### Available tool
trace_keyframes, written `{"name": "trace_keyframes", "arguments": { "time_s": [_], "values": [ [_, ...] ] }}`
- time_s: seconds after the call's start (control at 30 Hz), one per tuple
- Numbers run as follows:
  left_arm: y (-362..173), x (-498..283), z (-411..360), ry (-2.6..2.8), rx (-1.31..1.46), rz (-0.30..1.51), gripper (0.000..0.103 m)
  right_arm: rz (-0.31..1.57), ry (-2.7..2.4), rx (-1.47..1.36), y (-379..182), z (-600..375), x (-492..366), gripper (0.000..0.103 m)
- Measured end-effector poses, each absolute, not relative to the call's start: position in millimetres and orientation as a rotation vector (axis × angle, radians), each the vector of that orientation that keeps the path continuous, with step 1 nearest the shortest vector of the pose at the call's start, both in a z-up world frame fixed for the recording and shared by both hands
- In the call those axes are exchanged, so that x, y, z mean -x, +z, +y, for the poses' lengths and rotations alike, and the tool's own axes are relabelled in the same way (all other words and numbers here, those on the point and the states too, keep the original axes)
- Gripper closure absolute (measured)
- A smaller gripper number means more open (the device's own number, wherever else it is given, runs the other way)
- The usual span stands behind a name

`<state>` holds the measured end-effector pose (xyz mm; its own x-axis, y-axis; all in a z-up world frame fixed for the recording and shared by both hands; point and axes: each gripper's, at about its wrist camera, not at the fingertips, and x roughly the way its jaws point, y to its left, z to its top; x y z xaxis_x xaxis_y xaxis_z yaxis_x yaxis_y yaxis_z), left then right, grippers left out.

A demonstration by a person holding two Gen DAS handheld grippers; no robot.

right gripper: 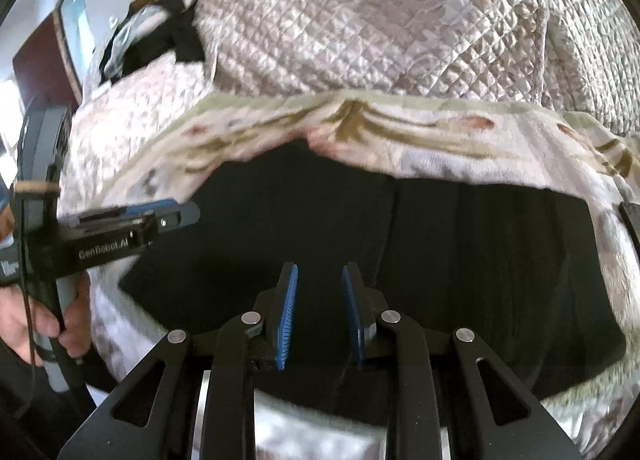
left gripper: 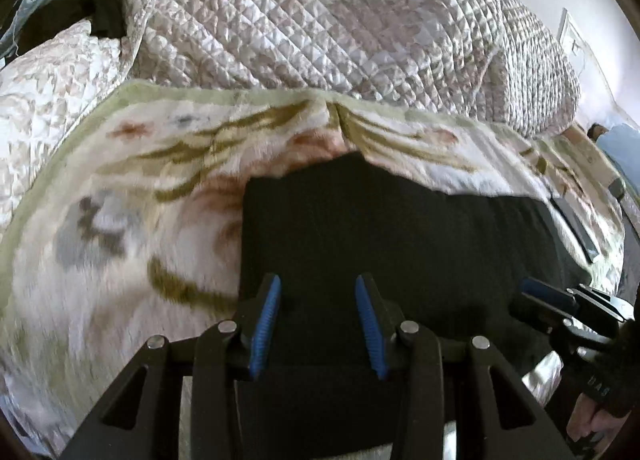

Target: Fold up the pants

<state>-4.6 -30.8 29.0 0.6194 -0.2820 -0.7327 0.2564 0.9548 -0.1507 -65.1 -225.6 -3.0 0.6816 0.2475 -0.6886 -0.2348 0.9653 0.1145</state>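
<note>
The black pants [left gripper: 400, 228] lie flat, partly folded, on the floral blanket [left gripper: 120, 220] on the bed, near the quilt [left gripper: 320, 20]. Left gripper [left gripper: 318, 324] and right gripper [right gripper: 320, 312] hover over them, jaws parted and empty. I judge each should grasp a near corner and carry the edge evenly across.

Left gripper [left gripper: 318, 324]: black linkage arms, silver pivot pins, blue ribbed pads [left gripper: 265, 324] being shown. Right gripper [right gripper: 320, 312]: same build, blue pads [right gripper: 287, 320]. White "GenRobot.AI" lettering being seen on black body; grey handle, thin black cable, tan band.
</note>
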Motion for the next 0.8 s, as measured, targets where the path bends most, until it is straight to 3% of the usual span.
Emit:
{"name": "trace_keyframes", "arguments": {
  "time_s": [0.33, 0.8],
  "values": [
    [17, 11, -38, -0.318, -0.002, 0.852, 0.057, 0.794, 0.223, -0.001, -14, -235, 71, 0.073],
    [16, 14, -40, -0.316, -0.003, 0.849, 0.055, 0.766, 0.085, -0.072, -2, -267, 79, 0.072]
  ]
}}
